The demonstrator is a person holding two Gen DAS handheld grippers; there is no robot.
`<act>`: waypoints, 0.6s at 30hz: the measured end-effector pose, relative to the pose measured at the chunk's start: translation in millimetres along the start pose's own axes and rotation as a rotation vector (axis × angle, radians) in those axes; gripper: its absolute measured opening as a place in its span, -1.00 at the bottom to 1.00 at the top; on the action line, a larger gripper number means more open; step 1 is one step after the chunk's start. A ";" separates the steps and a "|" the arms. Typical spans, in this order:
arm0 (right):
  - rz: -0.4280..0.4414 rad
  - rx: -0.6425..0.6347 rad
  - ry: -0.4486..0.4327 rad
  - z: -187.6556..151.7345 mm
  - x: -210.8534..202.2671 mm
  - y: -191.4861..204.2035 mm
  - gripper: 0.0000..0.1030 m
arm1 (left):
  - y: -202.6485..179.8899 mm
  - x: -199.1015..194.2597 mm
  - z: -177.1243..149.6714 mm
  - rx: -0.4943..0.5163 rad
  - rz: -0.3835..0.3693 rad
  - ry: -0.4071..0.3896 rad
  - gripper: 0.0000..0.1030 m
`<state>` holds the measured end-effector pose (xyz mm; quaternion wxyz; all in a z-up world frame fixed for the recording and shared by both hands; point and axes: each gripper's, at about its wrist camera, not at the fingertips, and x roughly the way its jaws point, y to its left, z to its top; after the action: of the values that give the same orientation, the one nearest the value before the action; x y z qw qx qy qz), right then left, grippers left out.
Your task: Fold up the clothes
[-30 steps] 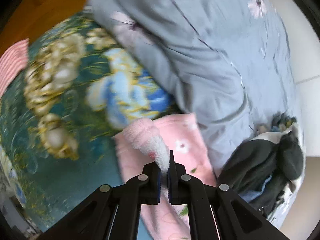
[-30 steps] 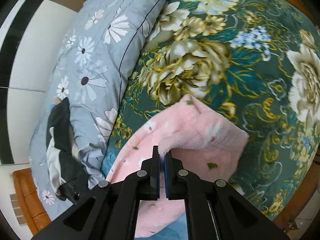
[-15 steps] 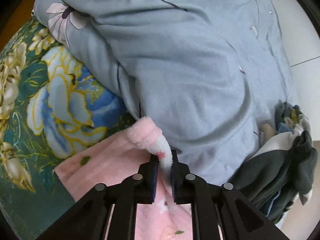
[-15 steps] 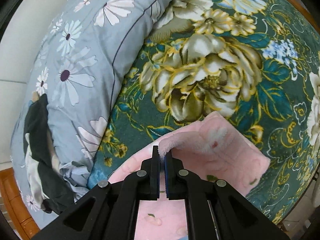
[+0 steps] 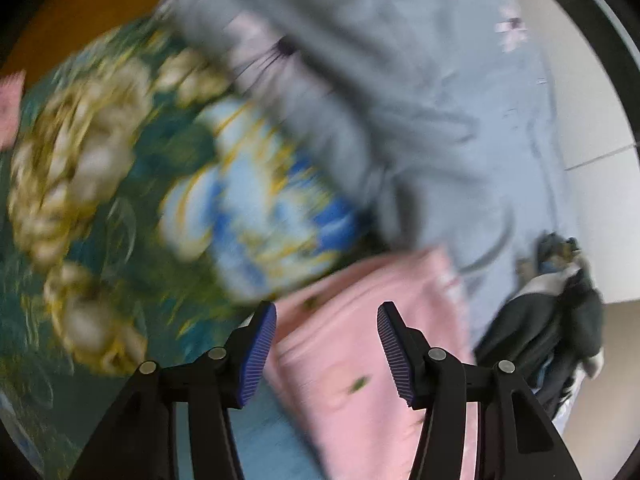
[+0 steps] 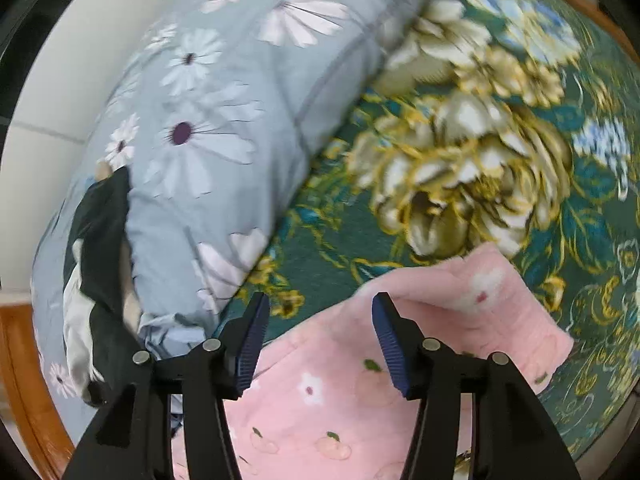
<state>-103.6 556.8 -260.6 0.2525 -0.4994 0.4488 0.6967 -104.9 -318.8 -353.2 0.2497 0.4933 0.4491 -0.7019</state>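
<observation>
Big picture first: a dark green floral bedspread (image 6: 460,184) fills most of the right wrist view, all cream and gold blooms, and it shows again in the left wrist view (image 5: 104,208), badly smeared by blur. Along its edge lies a grey-blue quilt (image 6: 208,128) printed with white daisies; the left camera catches it too (image 5: 420,112), bunched up and blurred. A wooden bed frame (image 6: 24,368) curves round the outside.

On to the task's thing: the pink fleece garment (image 6: 400,360), dotted with little flowers and peaches, lies on the green bedspread, its far edge doubled over into a soft fold, one side just beside the quilt. The left view has it (image 5: 360,360) low in the middle, flat on the bed.

A heap of dark clothes (image 6: 100,240) rests on the quilt, well apart from the pink piece; the left camera finds it (image 5: 560,320) at the right.

Now the tools: the right gripper (image 6: 320,340) stands wide, blue pads apart, nothing between them, above the pink fleece. The left gripper (image 5: 326,348) is spread wide too, holding nothing, the garment showing through the gap.
</observation>
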 end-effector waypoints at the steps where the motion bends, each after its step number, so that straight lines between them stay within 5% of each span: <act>1: 0.005 -0.015 0.001 -3.7 -3.4 4.4 0.06 | 10.1 4.8 -6.8 -0.025 -0.007 0.018 0.10; 9: 0.004 -0.081 0.052 -58.9 -25.8 3.0 0.06 | 40.7 45.9 -41.1 -0.178 -0.135 0.075 0.12; 13: -0.019 -0.029 0.082 -85.5 -34.7 -22.8 0.07 | 44.1 54.8 -48.0 -0.213 -0.114 0.055 0.08; 15: -0.035 0.002 0.094 -96.3 -39.0 -36.9 0.06 | 43.9 53.5 -48.5 -0.244 -0.133 0.043 -0.10; 17: -0.042 0.028 0.098 -103.5 -42.7 -47.4 0.07 | 39.1 50.9 -47.6 -0.248 -0.125 0.036 -0.73; 18: -0.040 0.041 0.099 -106.3 -44.6 -51.5 0.07 | 35.0 48.1 -46.7 -0.240 -0.115 0.032 -0.74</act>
<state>4.2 492.0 -249.1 0.2541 -0.5370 0.4646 0.6566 -74.0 -289.9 -415.8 0.2593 0.4446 0.5613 -0.6481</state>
